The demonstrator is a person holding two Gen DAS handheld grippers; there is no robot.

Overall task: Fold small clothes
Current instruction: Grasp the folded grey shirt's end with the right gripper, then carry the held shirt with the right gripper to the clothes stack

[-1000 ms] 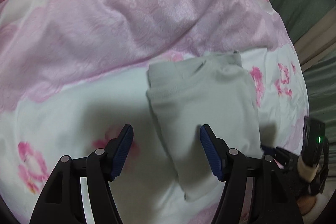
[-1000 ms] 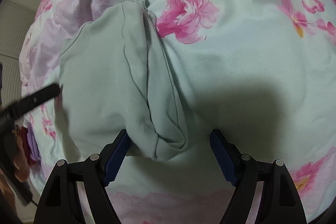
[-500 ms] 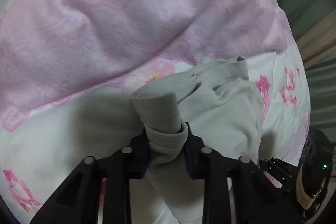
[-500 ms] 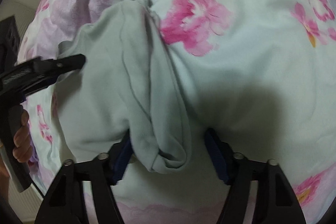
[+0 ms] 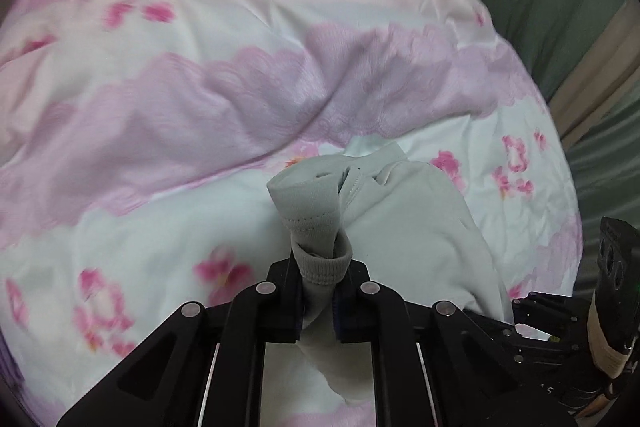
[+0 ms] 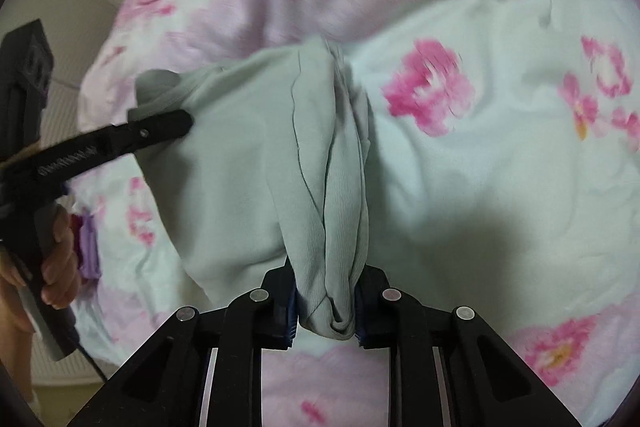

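Left wrist view: left gripper point(image 5: 318, 301) clenched on ribbed hem of grey garment point(image 5: 416, 227), bunched, lying on floral bedspread point(image 5: 160, 211). Right wrist view: right gripper point(image 6: 326, 311) clenched on garment's point(image 6: 240, 167) gathered end; left gripper point(image 6: 160, 127) gripping far corner.

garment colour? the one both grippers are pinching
Plain pale grey-green garment, no print; clearest in the right wrist view, clamped by the right gripper and left gripper.
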